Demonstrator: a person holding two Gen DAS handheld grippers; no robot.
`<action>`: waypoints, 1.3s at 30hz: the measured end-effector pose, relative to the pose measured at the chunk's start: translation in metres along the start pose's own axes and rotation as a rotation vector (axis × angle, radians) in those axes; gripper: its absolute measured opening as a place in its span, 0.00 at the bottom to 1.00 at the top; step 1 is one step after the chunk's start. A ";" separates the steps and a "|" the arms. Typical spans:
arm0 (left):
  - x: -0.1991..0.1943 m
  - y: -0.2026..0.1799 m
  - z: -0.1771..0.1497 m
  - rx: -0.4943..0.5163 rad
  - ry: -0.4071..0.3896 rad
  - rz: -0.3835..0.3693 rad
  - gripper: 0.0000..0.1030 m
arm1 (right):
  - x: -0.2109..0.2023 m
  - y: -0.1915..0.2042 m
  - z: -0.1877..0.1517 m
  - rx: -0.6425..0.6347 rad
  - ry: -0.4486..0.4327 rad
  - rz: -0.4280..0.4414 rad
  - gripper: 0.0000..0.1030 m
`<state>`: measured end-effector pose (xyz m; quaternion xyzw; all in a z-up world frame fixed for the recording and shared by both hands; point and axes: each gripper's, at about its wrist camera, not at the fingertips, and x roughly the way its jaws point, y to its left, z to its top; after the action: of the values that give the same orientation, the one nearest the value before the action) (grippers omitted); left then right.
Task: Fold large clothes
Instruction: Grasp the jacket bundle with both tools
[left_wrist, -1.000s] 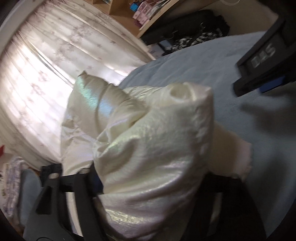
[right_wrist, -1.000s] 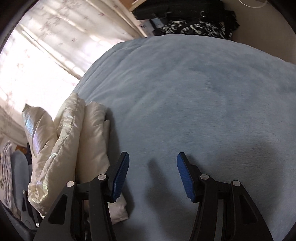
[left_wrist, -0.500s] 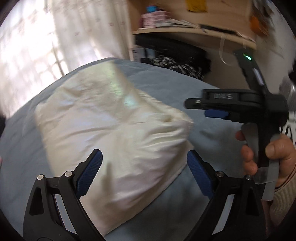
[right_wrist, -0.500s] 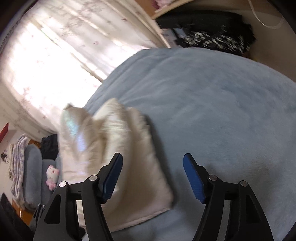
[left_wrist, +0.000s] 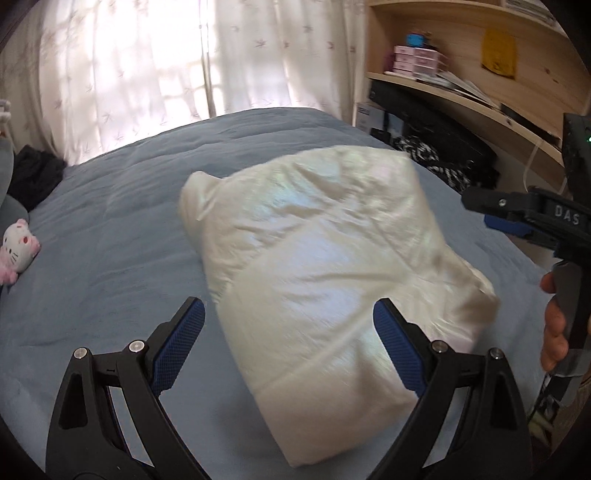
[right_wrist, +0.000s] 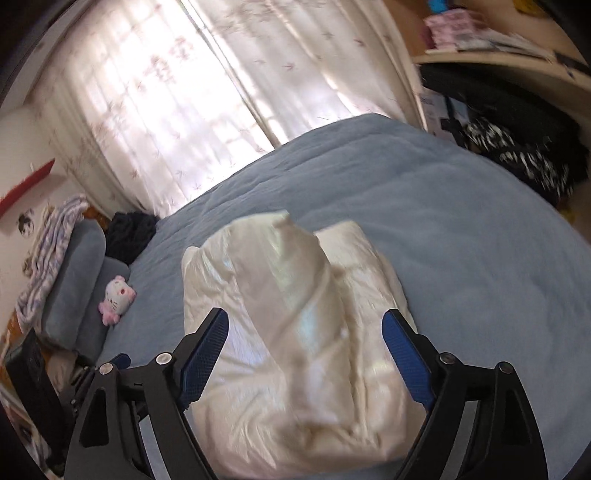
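The left tool (left_wrist: 288, 339) points downward with its two blue-padded fingers (left_wrist: 177, 347) spread wide, nothing pressed between them. The right tool (right_wrist: 304, 360) also tilts downward, its jaws opening, pads gripping nothing. In the left wrist view the right tool shows side-on at three o'clock, a person's hand (left_wrist: 554, 328) wrapped around its handle at four o'clock.
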<state>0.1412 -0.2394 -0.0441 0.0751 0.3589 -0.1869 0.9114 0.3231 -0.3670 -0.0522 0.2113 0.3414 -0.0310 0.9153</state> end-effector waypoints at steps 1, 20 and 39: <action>0.007 0.005 0.003 -0.010 0.003 0.003 0.89 | 0.005 0.003 0.005 -0.013 0.002 -0.007 0.87; 0.151 0.066 0.072 -0.185 0.081 0.031 0.89 | 0.150 -0.003 0.052 -0.087 0.292 0.102 0.32; 0.211 -0.018 0.073 -0.059 0.113 0.026 0.95 | 0.159 -0.067 -0.003 -0.019 0.095 -0.030 0.34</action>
<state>0.3217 -0.3365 -0.1346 0.0633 0.4141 -0.1598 0.8939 0.4297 -0.4125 -0.1804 0.1987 0.3877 -0.0314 0.8996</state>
